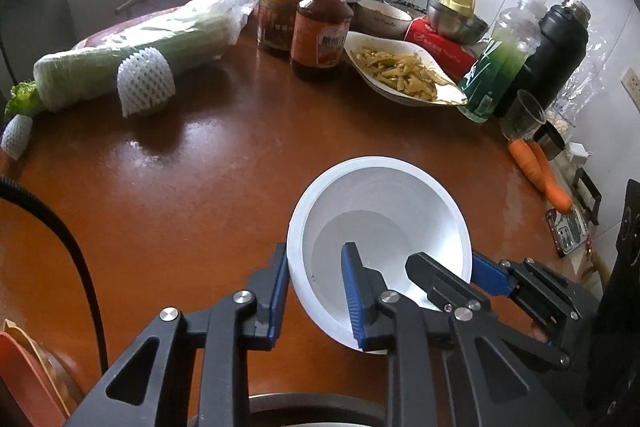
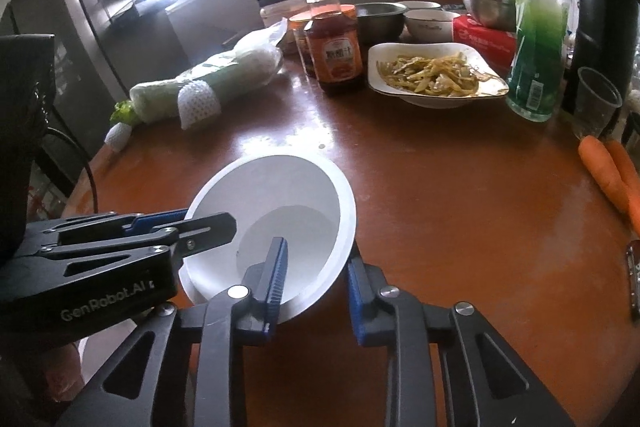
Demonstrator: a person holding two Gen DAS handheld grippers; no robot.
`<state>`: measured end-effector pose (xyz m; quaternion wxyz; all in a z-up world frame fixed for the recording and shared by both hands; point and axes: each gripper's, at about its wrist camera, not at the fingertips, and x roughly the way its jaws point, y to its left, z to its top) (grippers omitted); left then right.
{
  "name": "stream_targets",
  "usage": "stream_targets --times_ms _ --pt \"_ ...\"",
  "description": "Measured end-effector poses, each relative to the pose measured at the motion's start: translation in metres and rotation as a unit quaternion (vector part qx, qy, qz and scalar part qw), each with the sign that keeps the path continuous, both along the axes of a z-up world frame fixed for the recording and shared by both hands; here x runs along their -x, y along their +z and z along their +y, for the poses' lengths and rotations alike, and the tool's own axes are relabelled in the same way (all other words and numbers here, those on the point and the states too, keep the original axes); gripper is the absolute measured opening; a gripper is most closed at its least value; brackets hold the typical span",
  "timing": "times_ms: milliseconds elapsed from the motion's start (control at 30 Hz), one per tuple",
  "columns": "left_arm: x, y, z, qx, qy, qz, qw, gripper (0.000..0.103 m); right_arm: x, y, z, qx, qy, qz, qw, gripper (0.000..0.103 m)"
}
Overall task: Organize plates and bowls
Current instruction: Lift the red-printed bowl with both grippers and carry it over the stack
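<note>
Bowl first: in your left wrist view the white bowl [image 1: 380, 247] sits tilted over the brown table [image 1: 200, 207], and your left gripper [image 1: 316, 291] straddles its near-left rim, one blue-padded finger outside the wall and one inside. The jaws stand fairly narrow around that wall; whether the pads actually press it, you cannot tell. Your right gripper [image 1: 444, 279] comes in from the right and straddles the opposite rim the same way, a black finger inside and a blue pad outside. Beyond the bowl, well apart, stand a sauce bottle [image 1: 322, 27], a red-lidded jar [image 1: 280, 17] and a white dish of stir-fried vegetables [image 1: 404, 71]. A wrapped cabbage [image 1: 132, 63] lies to the left. To the right stand a green drink bottle [image 1: 500, 63], a black flask [image 1: 556, 55] and a clear plastic cup [image 1: 524, 115], with two carrots [image 1: 540, 167] near the table edge.

From your right wrist view, the right gripper [image 2: 316, 275] has the near-right rim of the white bowl [image 2: 280, 211] between its fingers, left pad inside, right pad outside, the opening moderate. The left gripper [image 2: 200, 223] reaches in from the left, its black finger over the rim and a blue one behind it. The bowl tips toward you. Farther back stand the sauce bottle [image 2: 338, 55], the vegetable dish [image 2: 436, 75], a steel bowl [image 2: 380, 19], the green bottle [image 2: 540, 47], the cup [image 2: 596, 103] and the carrots [image 2: 612, 171]; nothing lies close to the bowl.
</note>
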<state>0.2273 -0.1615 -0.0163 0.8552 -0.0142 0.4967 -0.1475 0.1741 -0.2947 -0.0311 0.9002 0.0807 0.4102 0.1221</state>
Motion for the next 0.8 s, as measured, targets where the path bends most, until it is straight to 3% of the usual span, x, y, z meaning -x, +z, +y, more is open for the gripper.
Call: stream_targets --times_ms 800 --pt "0.053 0.065 0.028 0.009 0.019 -0.077 0.9968 0.027 0.047 0.056 0.027 0.011 0.021 -0.07 0.997 0.029"
